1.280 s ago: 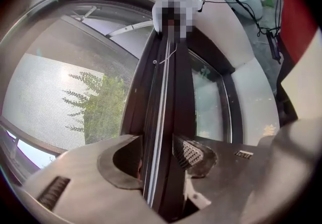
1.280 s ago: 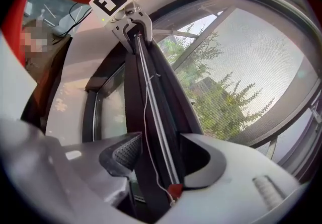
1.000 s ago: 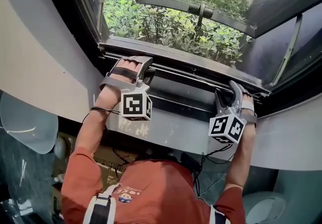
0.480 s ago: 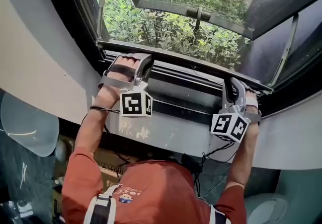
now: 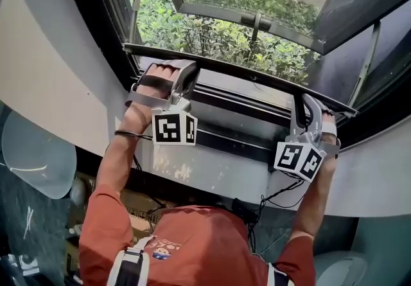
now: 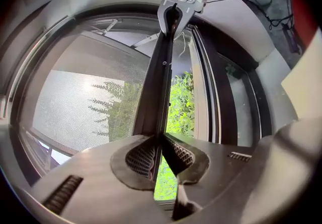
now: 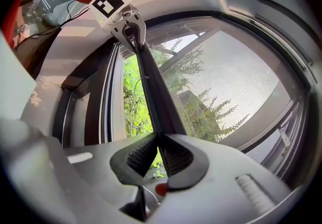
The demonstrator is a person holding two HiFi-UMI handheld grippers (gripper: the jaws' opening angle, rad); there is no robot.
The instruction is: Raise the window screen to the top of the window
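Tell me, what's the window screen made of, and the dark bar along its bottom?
Window screen: fine grey woven mesh, likely fibreglass or plastic thread; trees show through its tiny holes. Bottom bar: smooth, dark, matte, probably painted metal, maybe aluminium; it looks thin, straight and stiff.

Right tongs pinch the window screen's bottom bar.
Their jaws have just been closing and now press the dark bar, which runs up to the left tongs; mesh lies right of it, green shrubs left.
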